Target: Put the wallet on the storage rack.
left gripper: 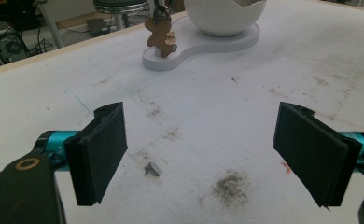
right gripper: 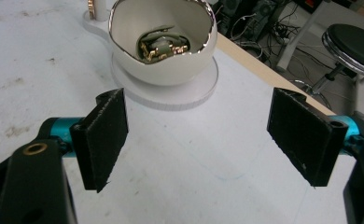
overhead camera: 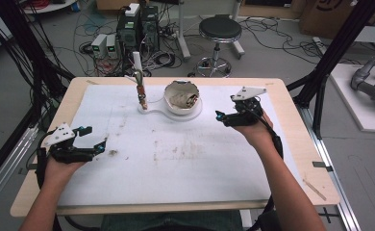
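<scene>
Both forearms reach in from the near edge of the table (overhead camera: 291, 96). The left gripper (overhead camera: 95, 139) hovers low over the white mat (overhead camera: 185, 163) at its left, jaws spread, nothing between them. The right gripper (overhead camera: 220, 116) sits right of the egg-shaped bowl (overhead camera: 181, 97), near it, jaws likewise parted and empty. The bowl holds what look like gold trinkets (right gripper: 161, 46). A small figure (left gripper: 161, 38) stands beside it on the shared white base (left gripper: 208, 44).

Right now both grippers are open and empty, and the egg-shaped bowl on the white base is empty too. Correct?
Not quite. The left gripper and right gripper are open and empty, but the egg-shaped bowl on the white base is not empty: the right gripper view shows gold-coloured items piled inside it.
</scene>
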The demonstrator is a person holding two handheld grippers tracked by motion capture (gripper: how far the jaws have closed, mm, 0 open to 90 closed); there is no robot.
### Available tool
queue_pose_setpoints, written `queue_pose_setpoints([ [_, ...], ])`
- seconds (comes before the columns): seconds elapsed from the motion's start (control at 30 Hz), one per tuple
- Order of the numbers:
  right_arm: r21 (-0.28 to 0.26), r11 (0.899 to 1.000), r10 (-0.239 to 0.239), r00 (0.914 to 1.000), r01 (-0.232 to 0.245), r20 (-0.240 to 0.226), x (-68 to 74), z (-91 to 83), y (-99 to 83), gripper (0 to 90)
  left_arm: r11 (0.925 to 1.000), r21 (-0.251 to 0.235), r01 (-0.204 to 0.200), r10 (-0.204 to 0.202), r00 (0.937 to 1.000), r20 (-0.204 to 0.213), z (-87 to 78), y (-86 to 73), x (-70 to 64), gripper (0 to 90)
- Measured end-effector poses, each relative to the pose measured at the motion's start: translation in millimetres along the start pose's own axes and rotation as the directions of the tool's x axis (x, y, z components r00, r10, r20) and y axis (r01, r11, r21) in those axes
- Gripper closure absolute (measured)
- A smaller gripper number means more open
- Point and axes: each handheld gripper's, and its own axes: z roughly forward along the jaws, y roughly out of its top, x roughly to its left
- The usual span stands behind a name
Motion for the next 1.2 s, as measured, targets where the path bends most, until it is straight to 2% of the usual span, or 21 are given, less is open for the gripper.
queue_pose_setpoints([
  [0.43,-0.078,0.995,0.06,0.9982,-0.059,0.004,3.3,-17.3,-47.0,21.0,0.9998,-0.018,0.004,-0.004,0.9998,0.02,12.1,6.2,-0.9,17.2],
  [0.53,-0.095,0.991,0.091,0.9958,-0.091,0.0,3.7,-18.7,-57.3,21.0,0.9998,-0.02,0.005,-0.005,0.9997,0.023,15.8,7.2,-1.2,17.2],
  [0.77,-0.134,0.983,0.127,0.9919,-0.126,0.003,5.1,-21.1,-77.4,21.0,0.9998,-0.018,0.003,-0.003,0.9994,0.034,21.7,8.9,-2.3,17.2],
  [0.93,-0.145,0.973,0.183,0.9832,-0.181,-0.004,5.5,-18.3,-92.3,20.1,0.9997,-0.022,0.013,-0.012,0.9993,0.036,23.8,9.3,-4.1,17.2],
  [1.03,-0.131,0.971,0.203,0.9791,-0.202,-0.005,4.8,-15.2,-98.5,19.3,0.9998,-0.015,0.009,-0.008,0.9991,0.041,26.7,9.6,-5.7,17.2],
  [1.2,-0.134,0.969,0.211,0.9774,-0.208,0.012,1.3,-16.0,-102.4,19.2,1.0,-0.007,0.0,0.0,0.9988,0.049,31.5,10.5,-8.6,17.2],
])
